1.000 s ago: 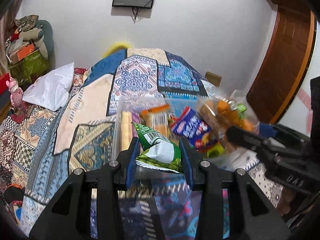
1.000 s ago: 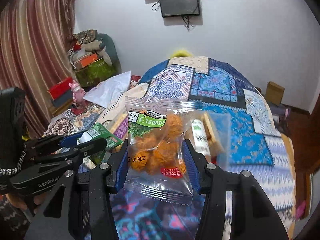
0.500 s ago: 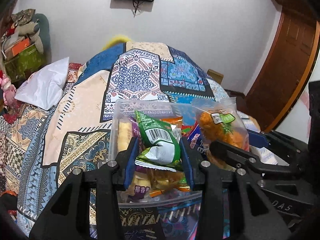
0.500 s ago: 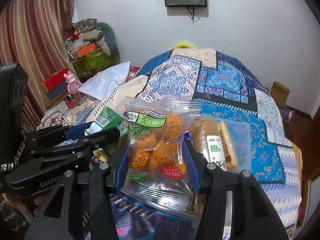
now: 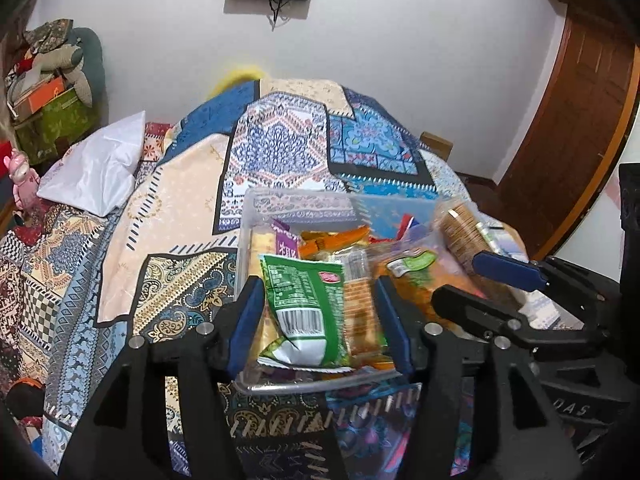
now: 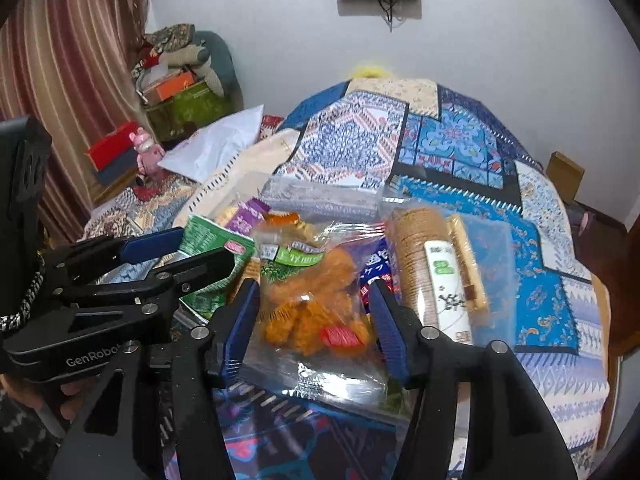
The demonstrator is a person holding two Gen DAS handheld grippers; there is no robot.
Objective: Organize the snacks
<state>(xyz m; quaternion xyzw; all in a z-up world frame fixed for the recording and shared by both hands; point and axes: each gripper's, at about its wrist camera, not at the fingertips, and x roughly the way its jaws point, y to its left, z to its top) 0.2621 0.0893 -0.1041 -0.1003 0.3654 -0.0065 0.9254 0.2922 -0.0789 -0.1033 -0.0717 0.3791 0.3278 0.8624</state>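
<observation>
Left gripper [image 5: 320, 320] now spread wide, blue pads clear of the green snack packet [image 5: 306, 312], which was pinched half a second ago and now lies on other snacks inside the clear plastic bin [image 5: 256, 204] on the patchwork bed [image 5: 176, 208]. Right gripper [image 6: 314, 316] likewise parted, no longer clamping the clear bag of orange snacks [image 6: 316, 304], now resting at the bin's near edge beside a sleeve of round crackers [image 6: 424, 264]; packet and bag lower than before
</observation>
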